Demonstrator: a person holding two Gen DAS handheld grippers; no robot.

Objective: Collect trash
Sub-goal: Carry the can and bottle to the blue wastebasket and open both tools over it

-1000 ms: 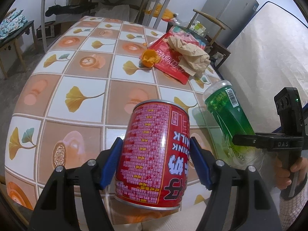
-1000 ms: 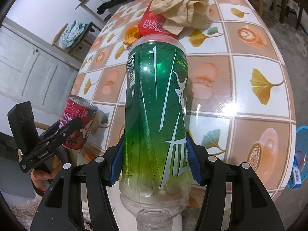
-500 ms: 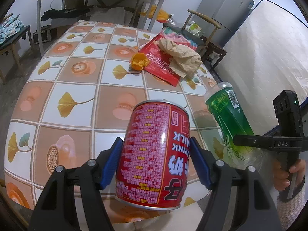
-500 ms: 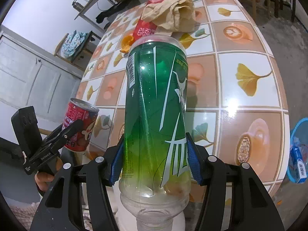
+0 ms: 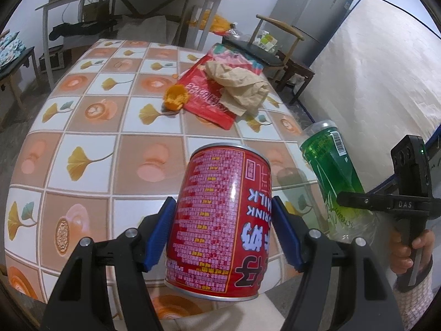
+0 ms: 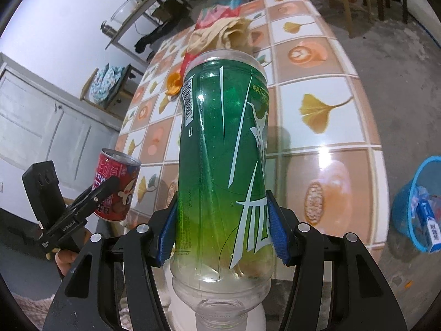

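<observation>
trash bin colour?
Blue bin, on the floor by the table; right wrist view shows it best.

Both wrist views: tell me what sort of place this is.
Probably a lived-in home room: a tiled-pattern dining table, a grey fridge beside a wooden chair, and a mattress propped against the wall.

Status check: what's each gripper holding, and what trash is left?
Left gripper clamps red can. Right gripper clamps green bottle. Wrappers, peel remain on table.

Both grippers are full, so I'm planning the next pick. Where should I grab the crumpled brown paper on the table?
Pinch a raised fold at the top of the crumpled brown paper, coming from above. It lies loosely heaped on the red wrapper, so a low side approach would likely catch the wrapper too.
</observation>
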